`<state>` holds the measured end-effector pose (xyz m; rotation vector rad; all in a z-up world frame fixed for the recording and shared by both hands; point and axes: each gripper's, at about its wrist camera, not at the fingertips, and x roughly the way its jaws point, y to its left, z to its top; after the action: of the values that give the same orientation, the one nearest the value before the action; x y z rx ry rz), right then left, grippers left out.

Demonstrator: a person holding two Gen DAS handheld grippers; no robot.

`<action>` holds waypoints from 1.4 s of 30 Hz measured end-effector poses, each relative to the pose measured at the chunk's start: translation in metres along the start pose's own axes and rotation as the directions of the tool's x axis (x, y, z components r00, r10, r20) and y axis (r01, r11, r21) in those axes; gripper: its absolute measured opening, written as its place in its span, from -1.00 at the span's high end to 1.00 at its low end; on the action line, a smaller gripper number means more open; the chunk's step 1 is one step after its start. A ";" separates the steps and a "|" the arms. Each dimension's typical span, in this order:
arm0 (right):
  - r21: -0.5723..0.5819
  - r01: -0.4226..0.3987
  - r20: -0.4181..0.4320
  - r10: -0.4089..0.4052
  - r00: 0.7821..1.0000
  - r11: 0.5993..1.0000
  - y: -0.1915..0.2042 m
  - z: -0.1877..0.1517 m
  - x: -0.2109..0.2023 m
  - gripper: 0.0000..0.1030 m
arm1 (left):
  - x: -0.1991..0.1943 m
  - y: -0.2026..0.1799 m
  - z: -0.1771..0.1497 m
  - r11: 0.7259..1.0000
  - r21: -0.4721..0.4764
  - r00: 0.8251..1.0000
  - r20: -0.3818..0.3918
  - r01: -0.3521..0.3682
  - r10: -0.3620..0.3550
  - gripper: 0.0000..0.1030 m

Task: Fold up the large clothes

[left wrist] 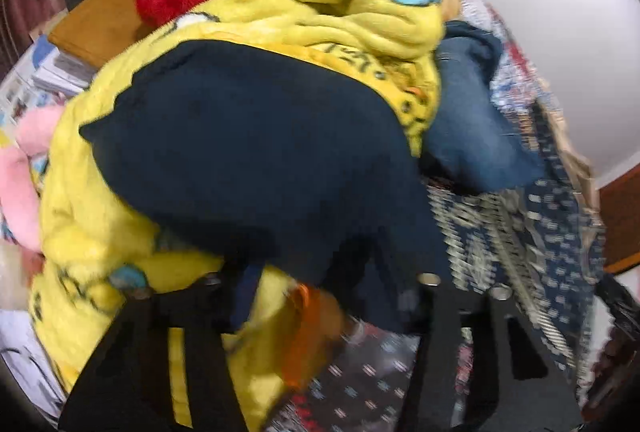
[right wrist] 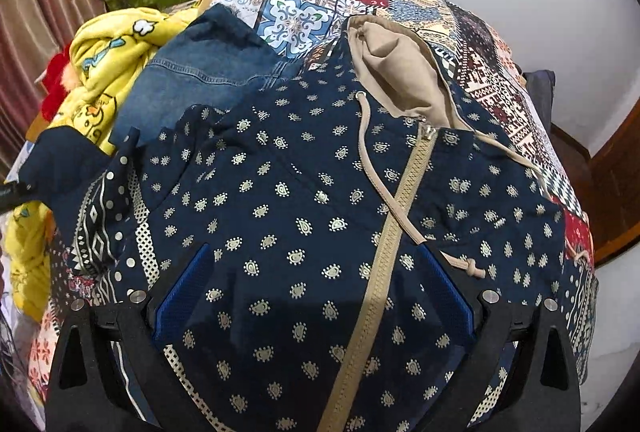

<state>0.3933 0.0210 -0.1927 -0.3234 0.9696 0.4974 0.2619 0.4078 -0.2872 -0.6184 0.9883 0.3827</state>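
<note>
I find the hoodie (right wrist: 304, 200) spread front-up on the quilt (right wrist: 480, 44), filling the centre and lower part of the right wrist view. Its zip (right wrist: 384, 260) marks the long axis: it runs from the bottom centre of that frame up and slightly right to the tan-lined hood (right wrist: 400, 72) at upper centre. The garment thus lies lengthwise away from my right fingers, hem end nearest.

Right gripper (right wrist: 316, 292): fingers spread wide, blue pads (right wrist: 184, 292) showing on both inner faces, nothing between them. It hovers directly over the lower body of the hoodie, straddling the zip; I cannot tell whether the tips touch the cloth.

Left gripper (left wrist: 316, 296): the view is motion-blurred. A plain navy piece of cloth (left wrist: 256, 152) drapes from the centre of the frame down over the finger area; I judge it to be a sleeve of the hoodie, and it appears caught at the right-hand finger, but I cannot tell whether the fingers are closed on it. It lies over the yellow blanket (left wrist: 340, 20), upper centre of that frame, with jeans (left wrist: 468, 120) at right.

Judgement: the fold will turn on the zip line. The left arm is nearer the sleeve side, at the left edge of the right wrist view; the right is better placed for the body and hem
</note>
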 end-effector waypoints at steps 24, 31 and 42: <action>-0.020 0.060 0.121 -0.057 0.991 0.998 -0.031 -0.021 -0.065 -0.92 | -0.148 -0.175 0.034 0.956 0.264 0.932 0.298 0.126 -0.206 0.96; 0.028 0.087 0.168 -0.091 0.982 0.996 -0.068 -0.032 -0.092 -0.92 | -0.155 -0.293 0.002 0.868 0.443 0.902 0.243 0.225 -0.357 0.96; 0.106 0.151 0.158 -0.167 0.973 0.983 -0.123 -0.065 -0.107 -0.93 | -0.060 -0.402 -0.087 0.757 0.559 0.931 -0.078 0.338 -0.358 0.96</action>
<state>0.3641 -0.1409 -0.1316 -0.2682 0.7945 0.3255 0.4009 0.0419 -0.1461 -0.2364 0.8710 -0.2389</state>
